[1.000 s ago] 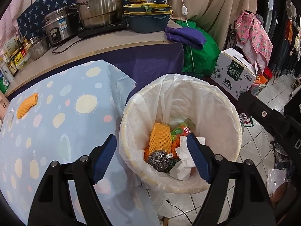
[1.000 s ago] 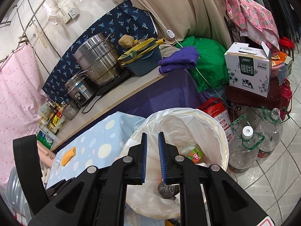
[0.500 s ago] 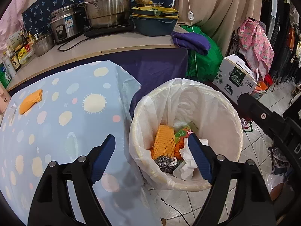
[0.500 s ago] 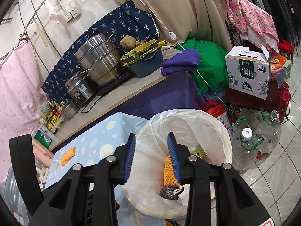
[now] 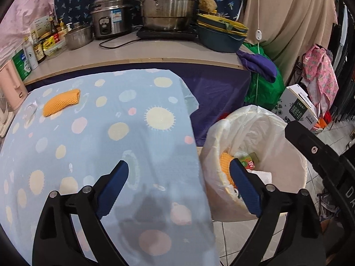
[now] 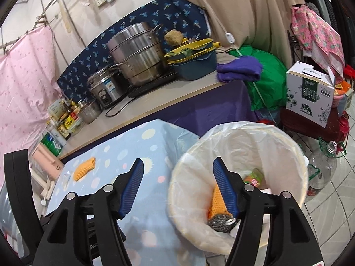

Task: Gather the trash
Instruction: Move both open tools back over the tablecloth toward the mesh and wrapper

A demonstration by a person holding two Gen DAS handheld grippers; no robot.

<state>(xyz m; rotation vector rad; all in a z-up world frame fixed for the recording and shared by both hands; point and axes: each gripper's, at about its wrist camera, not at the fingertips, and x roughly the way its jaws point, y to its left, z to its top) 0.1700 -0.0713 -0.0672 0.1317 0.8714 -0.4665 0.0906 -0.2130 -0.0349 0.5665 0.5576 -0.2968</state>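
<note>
An orange foam net (image 5: pixel 61 102) lies at the far left of the blue spotted tablecloth (image 5: pixel 111 137); it also shows in the right wrist view (image 6: pixel 83 168). A bin with a white liner (image 5: pixel 277 133) stands on the floor to the table's right and holds an orange net, a steel scourer (image 6: pixel 219 220), a green carton (image 6: pixel 253 177) and tissue. My left gripper (image 5: pixel 178 176) is open and empty over the table's right edge. My right gripper (image 6: pixel 178 175) is open and empty above the gap between table and bin (image 6: pixel 288 146).
A counter (image 5: pixel 155 53) behind the table carries a steamer pot (image 5: pixel 168 2), a rice cooker (image 5: pixel 111 15), stacked basins and bottles. A purple cloth (image 5: pixel 259 64), a green bag, a white box (image 6: pixel 310 90) and plastic bottles (image 6: pixel 321 168) stand around the bin.
My right gripper has opened from shut to wide open. My left gripper has swung left, from over the bin to over the table's right edge.
</note>
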